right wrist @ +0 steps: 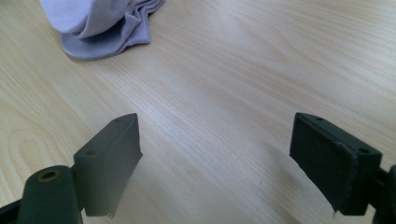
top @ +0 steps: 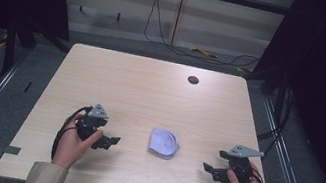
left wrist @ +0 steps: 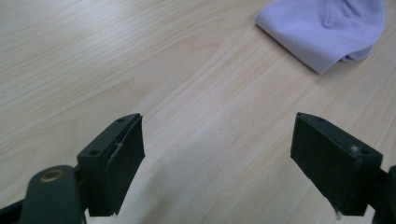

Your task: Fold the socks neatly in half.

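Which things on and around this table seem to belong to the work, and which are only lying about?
Likely part of the work:
- lilac folded cloth, lying between the grippers
- left gripper, jaws open
- right gripper, jaws open

Only lying about:
- round cable hole in the table
- cables on the floor behind the table

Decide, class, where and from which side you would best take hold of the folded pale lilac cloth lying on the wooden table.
Probably grip the folded pale lilac cloth at its layered loose edges, which face the right tongs. Those edges lie stacked and flat, so one open jaw could slide beneath them from the right. The left tongs face a smooth straight side, which looks harder to pinch.
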`<control>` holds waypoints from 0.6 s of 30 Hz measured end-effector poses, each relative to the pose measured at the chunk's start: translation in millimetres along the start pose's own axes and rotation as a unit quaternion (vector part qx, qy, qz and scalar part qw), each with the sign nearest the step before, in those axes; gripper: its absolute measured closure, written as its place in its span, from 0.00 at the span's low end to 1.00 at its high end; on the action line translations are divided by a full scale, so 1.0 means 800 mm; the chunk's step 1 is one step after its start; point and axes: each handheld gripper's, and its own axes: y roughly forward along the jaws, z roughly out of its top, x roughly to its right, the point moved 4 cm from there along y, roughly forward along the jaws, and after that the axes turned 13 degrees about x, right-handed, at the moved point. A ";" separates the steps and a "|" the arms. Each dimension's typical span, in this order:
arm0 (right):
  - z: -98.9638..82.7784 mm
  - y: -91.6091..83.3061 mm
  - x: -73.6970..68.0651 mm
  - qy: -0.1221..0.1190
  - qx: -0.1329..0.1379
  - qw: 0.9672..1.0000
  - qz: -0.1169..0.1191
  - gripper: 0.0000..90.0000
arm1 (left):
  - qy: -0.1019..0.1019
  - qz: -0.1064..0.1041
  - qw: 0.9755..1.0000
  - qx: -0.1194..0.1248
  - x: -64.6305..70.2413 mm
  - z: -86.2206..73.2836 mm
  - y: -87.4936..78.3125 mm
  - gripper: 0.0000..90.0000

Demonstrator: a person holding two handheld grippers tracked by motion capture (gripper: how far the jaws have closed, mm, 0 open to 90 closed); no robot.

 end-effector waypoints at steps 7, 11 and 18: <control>-0.004 -0.006 0.003 0.002 -0.001 1.000 -0.005 0.18 | -0.004 0.003 1.000 -0.001 -0.008 -0.011 -0.007 0.19; -0.007 -0.009 0.004 0.000 -0.002 1.000 -0.006 0.18 | -0.010 0.007 1.000 0.001 -0.015 -0.017 -0.012 0.19; -0.010 -0.015 0.007 0.002 0.000 1.000 -0.009 0.18 | -0.011 0.010 1.000 -0.002 -0.024 -0.030 -0.022 0.19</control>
